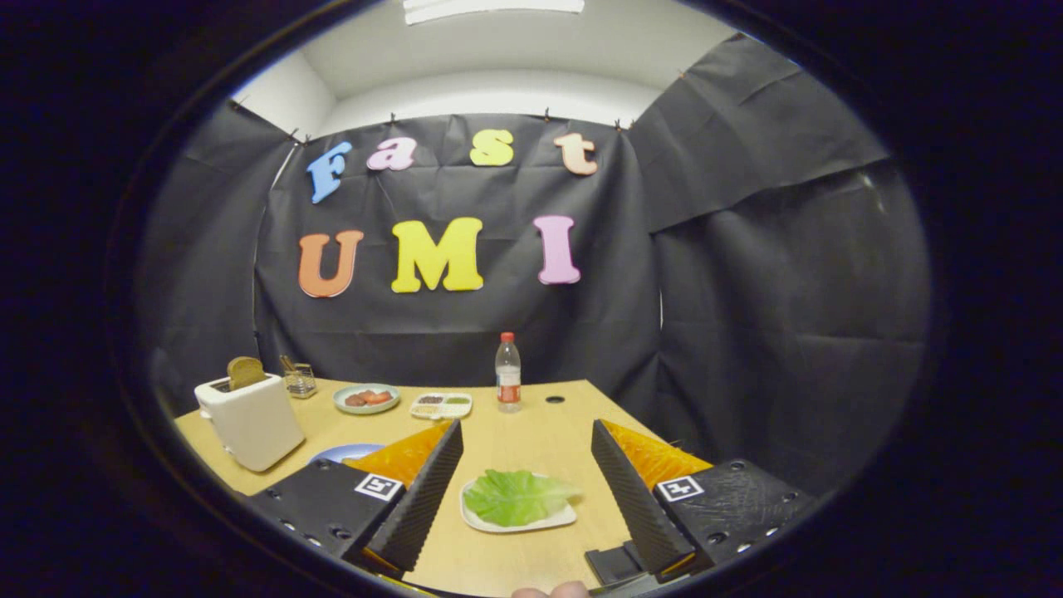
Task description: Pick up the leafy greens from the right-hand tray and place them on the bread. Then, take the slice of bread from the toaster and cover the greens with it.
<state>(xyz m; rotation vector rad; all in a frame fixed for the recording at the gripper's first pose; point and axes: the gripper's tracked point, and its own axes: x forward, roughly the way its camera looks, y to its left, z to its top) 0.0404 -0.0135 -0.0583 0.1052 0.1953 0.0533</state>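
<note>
— Where are the greens, from where you stand?

— Nearest thing there is. The leafy greens (516, 496) lie flat on a small white tray (558, 520), and that tray sits on the wooden table (531, 432) right between the two fingers of the gripper (525, 448), a little below the tips.

— Is it touching them?

— No. The fingers stand wide apart, one on either side of the tray, with bare table showing between each finger and the tray's rim. Nothing is held, nothing is pressed. A fingertip (569, 590) of the person holding the tool peeks in at the very bottom.

— And the bread it has to go on?

— I can't make it out. Just behind the left finger there's the edge of a blue plate (342, 453), mostly hidden; what lies on it I cannot tell.

— Further on?

— To the left, a white toaster (251, 419) with a brown slice of bread (246, 372) standing up out of its slot. Behind it, a small wire holder (299, 379) with something in it. Then, toward the middle, a pale round plate (366, 399) with reddish pieces, and beside that a white divided tray (441, 405) with dark and green bits in its compartments.

— Anything past that?

— A clear bottle (507, 373) with a red cap, upright near the table's far edge, and a small dark hole (555, 399) in the tabletop just right of it.
</note>
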